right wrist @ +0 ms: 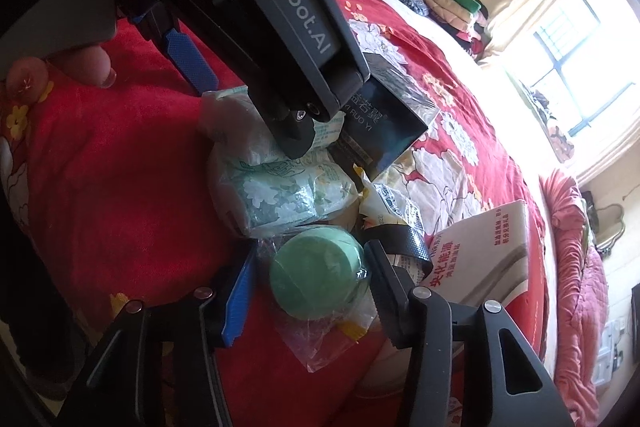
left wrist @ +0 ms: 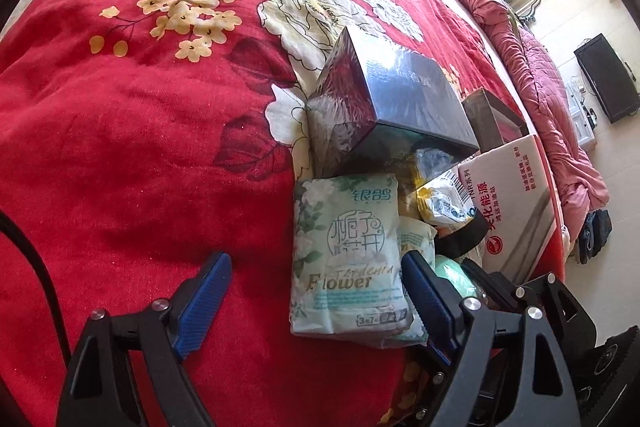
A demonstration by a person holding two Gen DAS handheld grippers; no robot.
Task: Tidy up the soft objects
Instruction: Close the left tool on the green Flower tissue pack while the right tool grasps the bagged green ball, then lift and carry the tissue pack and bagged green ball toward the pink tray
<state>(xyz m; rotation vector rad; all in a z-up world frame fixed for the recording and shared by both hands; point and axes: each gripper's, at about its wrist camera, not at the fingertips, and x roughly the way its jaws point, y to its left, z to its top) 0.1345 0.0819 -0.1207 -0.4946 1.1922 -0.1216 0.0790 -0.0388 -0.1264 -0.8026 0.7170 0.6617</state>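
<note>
In the left wrist view, the left gripper [left wrist: 316, 291] is sitting low in the frame with its jaws wide apart. The tissue pack [left wrist: 348, 259] is lying between them on the red bedspread [left wrist: 120, 147]. The right blue pad is just beside the pack's edge and the left pad is well apart from it, so nothing is being held. A dark box [left wrist: 384, 99] is leaning above the pack, with a white carton [left wrist: 516, 203] at the right.

In the right wrist view, the right gripper [right wrist: 308, 291] is at the bottom middle, about half open. The green ball [right wrist: 316, 277] in its clear bag is sitting between the jaws. I cannot tell if the pads are pressing it yet.

To do this well, I think each gripper should squeeze the middle of its soft thing, not the loose wrap. The bare red bed at the left of both frames is giving open room. The right side is crowded by the carton and a yellow packet [right wrist: 384, 203], so lifting straight up looks safest
</note>
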